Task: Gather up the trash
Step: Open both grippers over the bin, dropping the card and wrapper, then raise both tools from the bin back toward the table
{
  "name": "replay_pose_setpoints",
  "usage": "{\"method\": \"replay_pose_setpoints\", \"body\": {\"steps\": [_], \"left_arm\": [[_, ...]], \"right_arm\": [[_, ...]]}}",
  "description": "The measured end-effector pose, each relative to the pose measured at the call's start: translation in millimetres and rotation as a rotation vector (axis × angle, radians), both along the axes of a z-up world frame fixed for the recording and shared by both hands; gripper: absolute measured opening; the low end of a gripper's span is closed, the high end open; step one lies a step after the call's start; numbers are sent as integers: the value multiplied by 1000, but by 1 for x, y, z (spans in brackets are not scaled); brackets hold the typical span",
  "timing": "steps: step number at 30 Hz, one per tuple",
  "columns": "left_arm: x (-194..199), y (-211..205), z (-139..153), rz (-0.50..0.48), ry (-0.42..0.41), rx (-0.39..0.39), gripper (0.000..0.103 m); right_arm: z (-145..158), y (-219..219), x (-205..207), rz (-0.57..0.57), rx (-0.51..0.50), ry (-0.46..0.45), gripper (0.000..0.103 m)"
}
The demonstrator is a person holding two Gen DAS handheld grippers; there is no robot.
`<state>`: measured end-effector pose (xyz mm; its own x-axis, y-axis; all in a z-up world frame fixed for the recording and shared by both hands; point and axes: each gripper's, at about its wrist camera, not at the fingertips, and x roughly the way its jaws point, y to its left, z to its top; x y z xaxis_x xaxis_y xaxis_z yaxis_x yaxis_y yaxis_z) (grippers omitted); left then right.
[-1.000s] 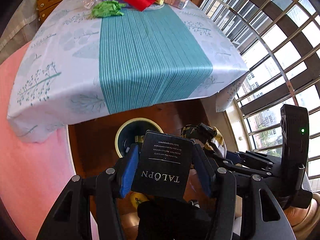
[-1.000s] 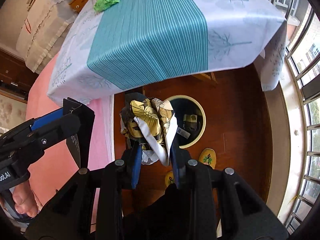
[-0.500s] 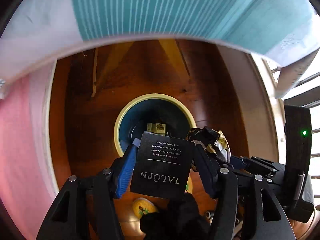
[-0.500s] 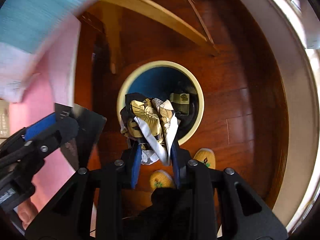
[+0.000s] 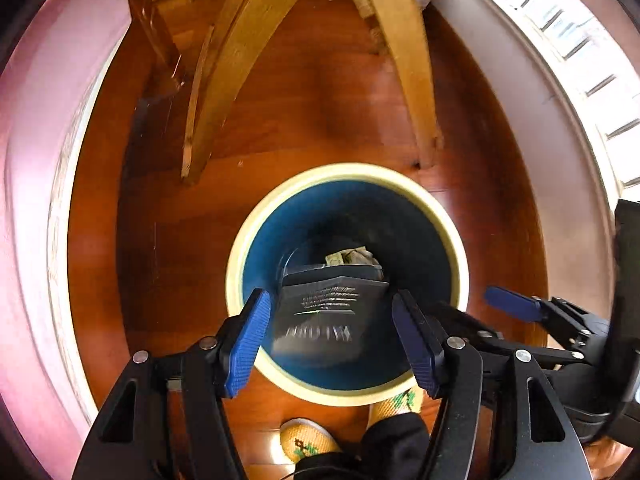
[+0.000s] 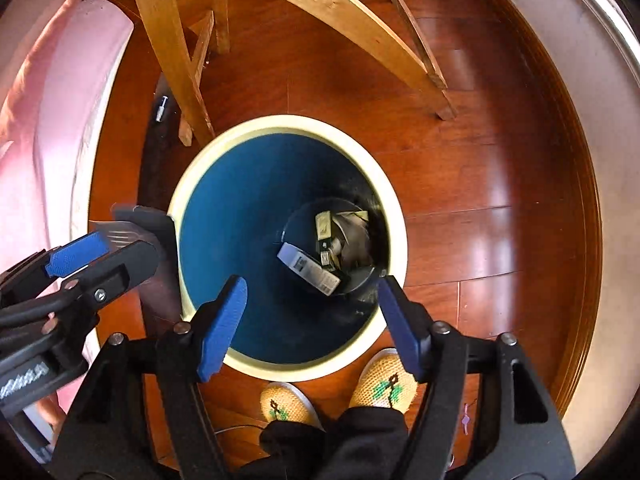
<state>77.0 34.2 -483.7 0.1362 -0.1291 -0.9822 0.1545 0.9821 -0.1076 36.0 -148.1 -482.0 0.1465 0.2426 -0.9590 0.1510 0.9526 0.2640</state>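
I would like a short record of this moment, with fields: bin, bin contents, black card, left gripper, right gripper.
bin: round trash bin, cream rim, blue inside, on wooden floor
bin contents: crumpled wrapper, small packages
black card: black card blurred, between the left pads, no pad pressing it, over the bin
left gripper: left gripper jaws opening
right gripper: right gripper jaws opening, nothing between them
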Motion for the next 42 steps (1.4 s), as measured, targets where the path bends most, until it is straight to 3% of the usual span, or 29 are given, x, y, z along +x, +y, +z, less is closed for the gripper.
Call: {"method": "replay_pose_setpoints", "body": {"steps": [2, 3, 4, 5, 12, 16, 21, 26, 28, 30, 35, 42], "left_arm": [[1, 4, -5, 14, 10, 9, 65], [2, 5, -8, 20, 14, 11, 72], [-1, 4, -5, 23, 18, 15, 85], [-2, 7, -4, 29, 24, 17, 89], [-1, 15, 6, 41, -7, 42, 90], [-6, 13, 33, 56, -34, 62, 90], [-14, 18, 78, 81, -26, 59, 90], [-28, 16, 148, 58, -52, 182, 90], [-34, 14, 184, 45, -70, 228, 80], [-37, 13, 218, 32, -67, 247, 77], [-43, 18, 304, 35, -83, 204, 76], [-49, 25, 426, 44, -192, 140, 76]], "right_arm": [[1, -4, 1, 0, -4, 2, 66], [3, -5, 2, 0, -4, 1, 66], [4, -5, 2, 0, -3, 0, 66], [3, -4, 3, 1, -6, 2, 66], [11, 1, 2, -3, -8, -5, 66], [29, 2, -4, -9, -9, -3, 66], [72, 3, -15, -13, -8, 7, 66], [140, 7, -29, -10, -13, -3, 66], [174, 9, -34, -7, -13, -19, 66], [206, 12, -39, -4, -9, -39, 66], [302, 20, -50, 1, -2, -121, 66], [419, 29, -57, 5, -8, -253, 66]]}}
